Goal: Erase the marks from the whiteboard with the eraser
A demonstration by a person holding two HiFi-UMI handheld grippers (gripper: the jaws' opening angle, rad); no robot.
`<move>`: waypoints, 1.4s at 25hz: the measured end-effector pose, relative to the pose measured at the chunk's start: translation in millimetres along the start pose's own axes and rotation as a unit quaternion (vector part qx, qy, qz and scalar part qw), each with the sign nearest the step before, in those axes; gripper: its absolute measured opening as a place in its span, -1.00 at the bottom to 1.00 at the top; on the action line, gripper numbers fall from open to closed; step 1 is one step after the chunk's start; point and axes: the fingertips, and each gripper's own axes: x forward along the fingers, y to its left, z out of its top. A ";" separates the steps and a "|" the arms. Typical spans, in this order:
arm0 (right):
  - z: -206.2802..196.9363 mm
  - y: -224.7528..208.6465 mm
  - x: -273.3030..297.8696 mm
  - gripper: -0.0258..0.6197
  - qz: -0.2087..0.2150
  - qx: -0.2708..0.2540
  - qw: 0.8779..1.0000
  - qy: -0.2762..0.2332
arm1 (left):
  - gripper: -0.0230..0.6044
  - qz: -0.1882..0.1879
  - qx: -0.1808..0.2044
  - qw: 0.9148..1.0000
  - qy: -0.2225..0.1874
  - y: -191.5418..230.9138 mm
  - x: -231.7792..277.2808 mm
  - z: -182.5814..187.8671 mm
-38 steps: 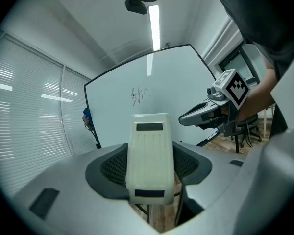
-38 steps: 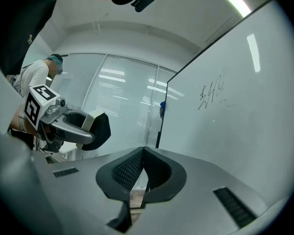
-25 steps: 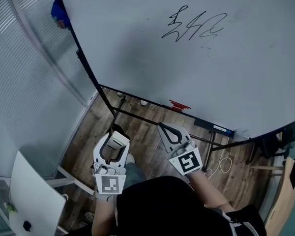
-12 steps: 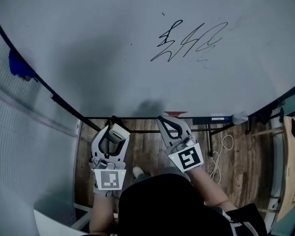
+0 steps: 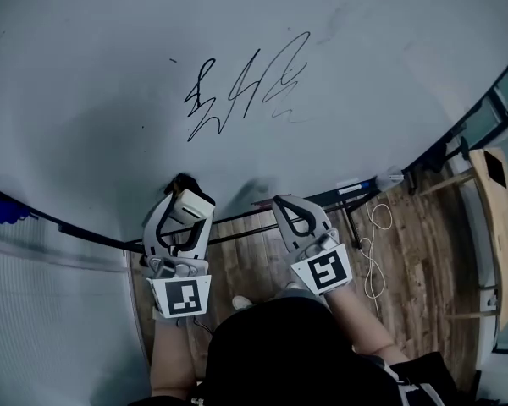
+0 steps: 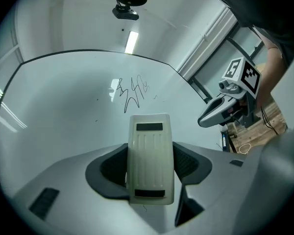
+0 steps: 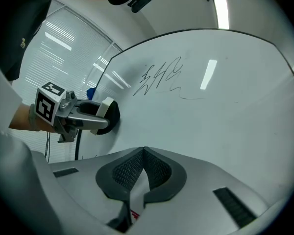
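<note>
A large whiteboard [image 5: 364,74] fills the head view, with a black scribble [image 5: 241,91] near its middle. The same scribble [image 6: 132,92] shows in the left gripper view, and as marks [image 7: 159,77] in the right gripper view. My left gripper [image 5: 184,205] is shut on a cream eraser [image 6: 149,163] with a dark felt underside, held low near the board's bottom edge, well below the scribble. The eraser [image 7: 105,112] also appears in the right gripper view. My right gripper [image 5: 288,211] is shut with nothing in it, beside the left one.
The board's black stand and bottom rail [image 5: 356,194] run below the grippers over a wooden floor. A white cable [image 5: 374,252] lies on the floor at right. A wooden table edge [image 5: 495,218] is at far right. A blue object [image 5: 2,205] hangs at the board's left edge.
The view has swung so the board now fills the frame and the scribble sits closer to centre-left. Both grippers have risen toward the board's lower edge, the eraser still held.
</note>
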 end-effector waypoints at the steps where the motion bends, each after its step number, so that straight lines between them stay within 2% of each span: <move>1: -0.5 -7.1 -2.3 -0.83 -0.006 0.000 1.000 0.002 | -0.08 0.000 0.002 1.000 -0.004 -0.2 6.0 4.8; 11: -7.2 -49.8 -23.1 -0.83 -0.044 0.014 0.999 0.002 | -0.08 0.022 0.028 0.999 -0.040 14.2 49.0 53.3; 17: -5.2 -54.0 -29.2 -0.83 -0.037 0.006 0.999 -0.002 | -0.08 0.063 0.025 0.997 -0.037 28.9 61.0 69.0; 23: -4.2 -52.0 -28.3 -0.83 -0.020 0.004 1.000 -0.008 | -0.08 0.104 0.036 0.992 -0.053 40.5 66.1 86.0; 31: -4.1 -53.5 -27.2 -0.83 -0.003 0.008 1.000 -0.010 | -0.08 0.156 0.064 0.983 -0.075 75.0 71.1 126.7; 35: -2.6 -54.6 -27.6 -0.83 0.002 0.009 1.000 -0.013 | -0.08 0.169 0.090 0.978 -0.087 91.3 75.8 152.1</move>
